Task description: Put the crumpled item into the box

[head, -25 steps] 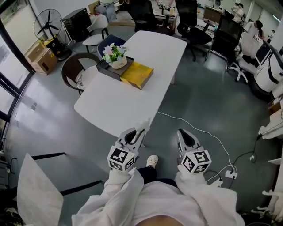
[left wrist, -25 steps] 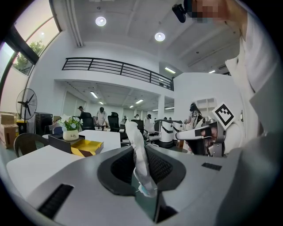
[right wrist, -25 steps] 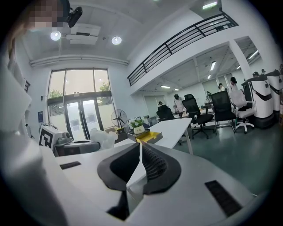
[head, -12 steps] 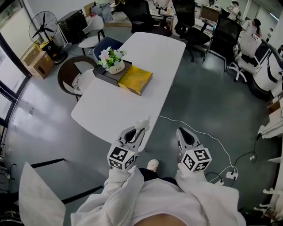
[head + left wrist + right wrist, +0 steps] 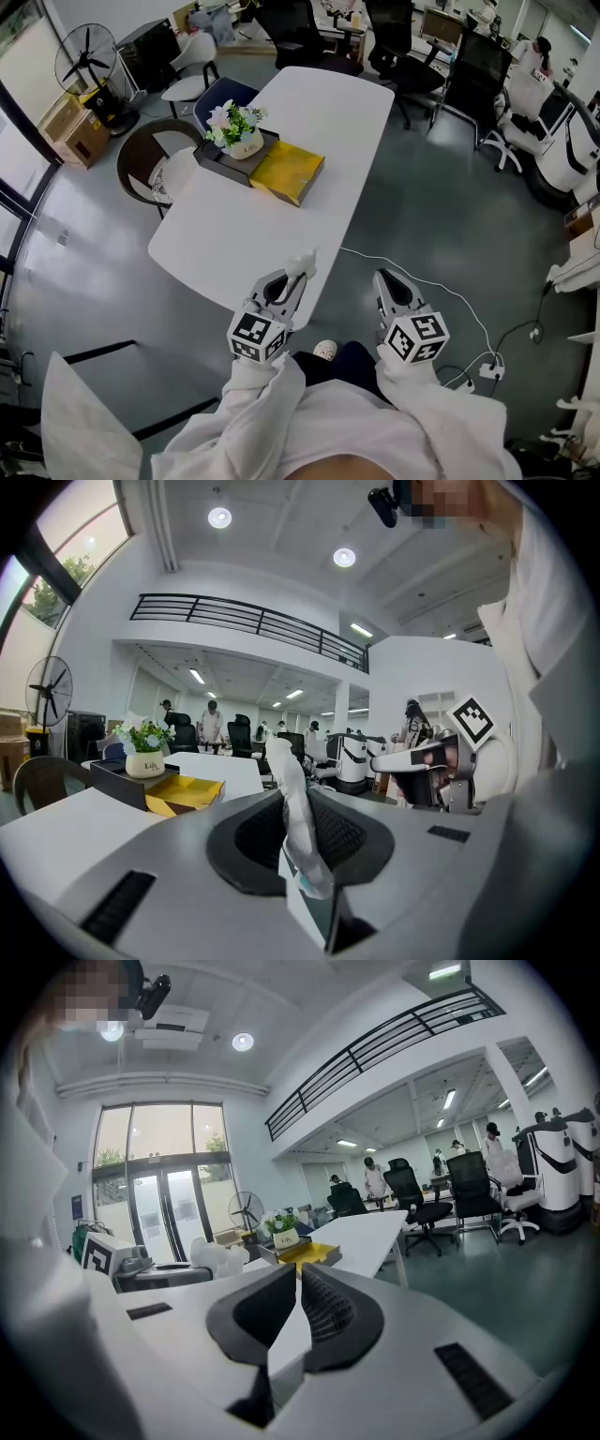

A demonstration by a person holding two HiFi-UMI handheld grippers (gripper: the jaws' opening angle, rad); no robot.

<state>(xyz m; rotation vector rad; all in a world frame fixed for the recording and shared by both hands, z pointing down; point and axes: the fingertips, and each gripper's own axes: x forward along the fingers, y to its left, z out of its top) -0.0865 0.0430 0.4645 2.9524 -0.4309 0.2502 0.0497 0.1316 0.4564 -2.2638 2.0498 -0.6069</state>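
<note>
White sleeves [image 5: 272,412] at the bottom of the head view are yours, one gripper in each hand. Your left gripper [image 5: 291,281] is clamped on the crumpled item [image 5: 302,264], a white wad. In the left gripper view the crumpled item [image 5: 300,822] stands upright between the pads and sticks out past the tips. Your right gripper [image 5: 389,281] is beside the left one, over the floor. Its jaws are together with nothing between them, and the right gripper view shows the ribbed pads [image 5: 323,1312] meeting. A shoe [image 5: 325,350] shows on the grey floor between the two grippers.

A white cable [image 5: 441,291] runs across the floor right of your right gripper to a power strip [image 5: 487,368].

The crumpled item hangs over the near edge of the white table [image 5: 244,244], off the tabletop. The box [image 5: 288,171] is yellow and sits further up the table, well apart from the item. Touching the box on its left is a black tray [image 5: 217,155] with a flower pot [image 5: 239,131] in it. A dark round chair [image 5: 141,155] stands at the table's left side.

Further back on the left are a fan [image 5: 82,58] and cardboard boxes [image 5: 70,127]. Office chairs [image 5: 412,56] stand past the table's far end.
</note>
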